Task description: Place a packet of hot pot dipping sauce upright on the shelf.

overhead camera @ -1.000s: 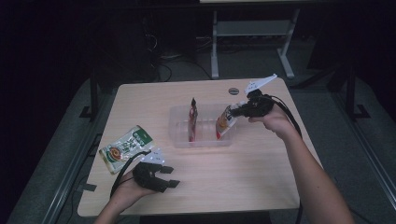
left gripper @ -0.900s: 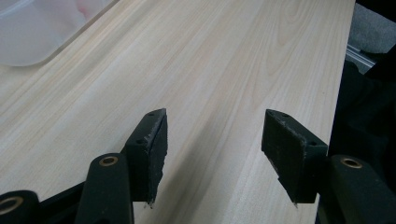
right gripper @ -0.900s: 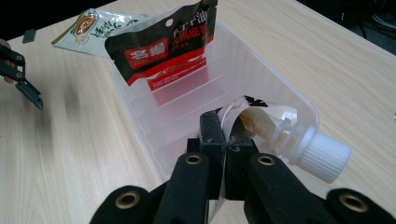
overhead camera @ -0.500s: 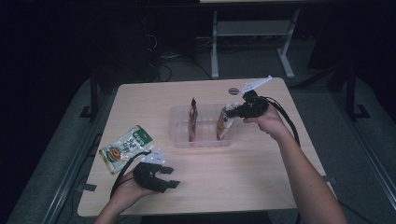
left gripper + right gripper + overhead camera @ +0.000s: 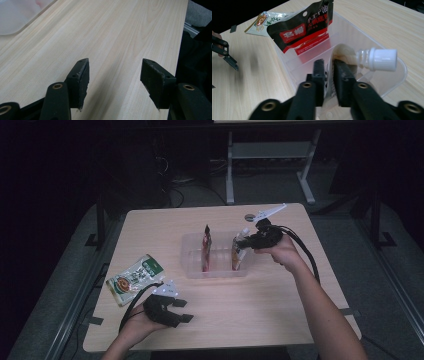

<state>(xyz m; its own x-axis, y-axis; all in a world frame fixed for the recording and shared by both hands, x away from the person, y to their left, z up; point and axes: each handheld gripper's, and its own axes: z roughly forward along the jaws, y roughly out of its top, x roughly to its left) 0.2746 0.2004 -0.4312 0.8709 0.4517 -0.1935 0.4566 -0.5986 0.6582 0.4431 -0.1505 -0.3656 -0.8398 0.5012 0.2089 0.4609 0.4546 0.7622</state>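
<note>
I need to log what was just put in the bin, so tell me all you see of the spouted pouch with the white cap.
The spouted pouch is a soft, flexible pack, pale with brownish-orange print, topped by a clear ribbed neck and a white screw cap. It stands on edge at the right end of the clear plastic bin, its spout up and leaning toward the bin's right wall. The right tongs straddle its top edge; their jaws have just been opening. A red-and-black sachet stands apart from it.

Left tongs (image 5: 184,311) gape wide; right tongs (image 5: 240,244), just opening, stand narrowly parted.
</note>
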